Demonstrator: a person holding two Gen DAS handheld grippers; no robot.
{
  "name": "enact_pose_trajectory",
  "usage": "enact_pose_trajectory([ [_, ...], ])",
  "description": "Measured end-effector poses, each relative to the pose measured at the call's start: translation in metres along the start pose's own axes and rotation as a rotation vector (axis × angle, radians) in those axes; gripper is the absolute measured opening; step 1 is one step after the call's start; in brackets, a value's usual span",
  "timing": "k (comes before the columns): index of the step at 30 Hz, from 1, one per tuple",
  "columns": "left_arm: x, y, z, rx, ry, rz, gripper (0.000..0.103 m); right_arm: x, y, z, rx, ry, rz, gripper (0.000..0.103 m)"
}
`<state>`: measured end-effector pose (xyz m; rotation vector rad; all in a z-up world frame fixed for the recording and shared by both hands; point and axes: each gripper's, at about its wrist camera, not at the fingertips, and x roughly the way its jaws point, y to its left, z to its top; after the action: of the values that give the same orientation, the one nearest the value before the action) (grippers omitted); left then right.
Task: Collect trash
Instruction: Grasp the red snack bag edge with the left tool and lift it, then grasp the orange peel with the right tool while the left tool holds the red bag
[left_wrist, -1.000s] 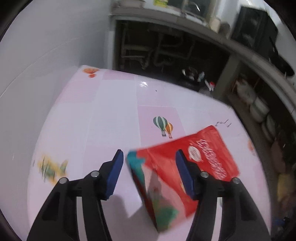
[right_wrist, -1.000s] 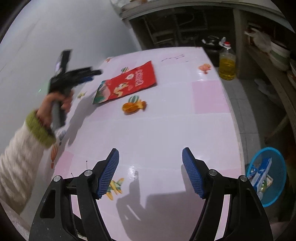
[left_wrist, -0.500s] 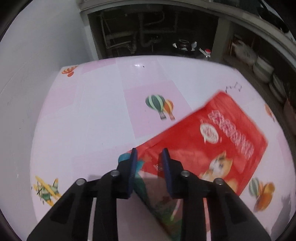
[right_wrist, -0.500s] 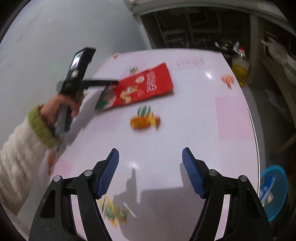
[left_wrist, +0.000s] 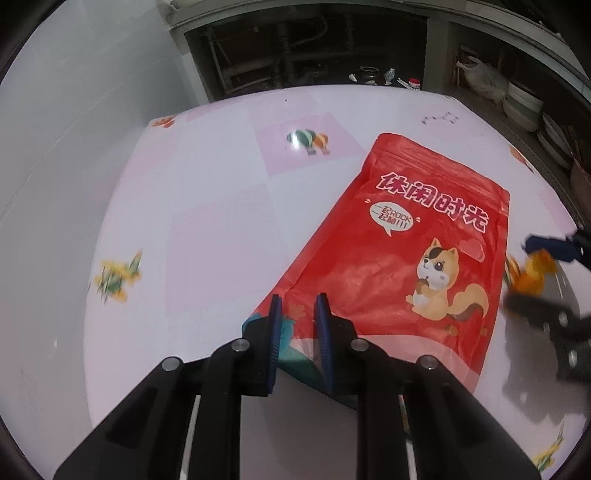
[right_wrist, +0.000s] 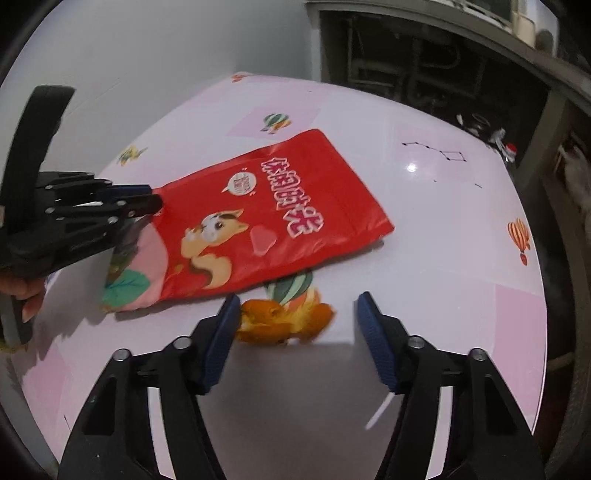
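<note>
A red snack bag (left_wrist: 399, 251) with a squirrel picture lies on the pink-and-white tablecloth (left_wrist: 207, 240). My left gripper (left_wrist: 298, 299) grips the bag's near bottom corner, and its jaws are still closing. In the right wrist view that left gripper (right_wrist: 155, 197) holds the corner of the bag (right_wrist: 266, 218) slightly raised. A crumpled orange scrap (right_wrist: 284, 321) lies just in front of the bag. My right gripper (right_wrist: 298, 301) straddles it with its jaws closing, and the pads do not press on it. The left wrist view shows the scrap (left_wrist: 535, 269) between the right gripper's fingers (left_wrist: 532, 306).
A grey wall (left_wrist: 74, 110) runs along the table's left side. Behind the far table edge (left_wrist: 332, 88) stands a dark open cabinet (left_wrist: 295, 44) with pipes and pots. Stacked bowls (left_wrist: 524, 107) sit on shelves at the right. A hand (right_wrist: 26, 291) holds the left gripper.
The left jaws have narrowed onto the bag's corner and the bag has swung round. The right gripper has moved forward to the orange scrap and its jaws have narrowed.
</note>
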<state>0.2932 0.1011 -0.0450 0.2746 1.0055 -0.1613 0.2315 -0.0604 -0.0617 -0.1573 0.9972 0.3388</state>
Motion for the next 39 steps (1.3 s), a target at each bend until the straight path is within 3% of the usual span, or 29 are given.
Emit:
enact_pose_trajectory([
  [2, -0.011, -0.003, -0.016, -0.005, -0.004, 0.016, 0.018, -0.004, 0.004, -0.007, -0.026, 0.000, -0.003, 0.049],
  [5, -0.022, -0.007, -0.038, -0.019, -0.016, 0.026, 0.018, -0.015, 0.005, -0.019, -0.024, 0.003, 0.015, 0.028],
  [7, -0.029, -0.011, -0.050, -0.033, -0.028, 0.035, 0.018, -0.020, 0.005, -0.023, -0.001, 0.016, 0.035, 0.009],
  [12, -0.050, -0.031, -0.081, -0.035, -0.059, 0.041, 0.018, -0.041, -0.008, -0.048, 0.074, 0.017, 0.054, 0.004],
  [21, -0.083, -0.059, -0.119, -0.031, -0.026, -0.104, 0.018, -0.090, -0.013, -0.103, 0.209, 0.028, 0.130, 0.003],
  [25, -0.099, -0.072, -0.136, -0.034, 0.005, -0.225, 0.018, -0.105, -0.012, -0.127, 0.241, 0.062, 0.147, 0.004],
  [27, -0.107, -0.072, -0.141, -0.058, 0.018, -0.328, 0.018, -0.111, -0.011, -0.136, 0.249, 0.071, 0.119, 0.007],
  [29, -0.114, -0.067, -0.143, -0.098, 0.009, -0.398, 0.023, -0.118, -0.010, -0.141, 0.251, 0.063, 0.065, 0.018],
  [31, -0.120, -0.060, -0.144, -0.132, -0.021, -0.406, 0.029, -0.127, -0.008, -0.142, 0.250, 0.038, -0.005, 0.035],
  [34, -0.125, -0.043, -0.146, -0.189, -0.067, -0.378, 0.040, -0.148, 0.002, -0.140, 0.245, -0.037, -0.063, 0.037],
  [37, -0.116, -0.029, -0.148, -0.253, -0.043, -0.361, 0.046, -0.165, 0.017, -0.130, 0.200, -0.114, -0.116, 0.037],
  [39, -0.109, -0.022, -0.149, -0.279, -0.020, -0.383, 0.046, -0.169, 0.034, -0.122, 0.157, -0.150, -0.078, 0.037],
])
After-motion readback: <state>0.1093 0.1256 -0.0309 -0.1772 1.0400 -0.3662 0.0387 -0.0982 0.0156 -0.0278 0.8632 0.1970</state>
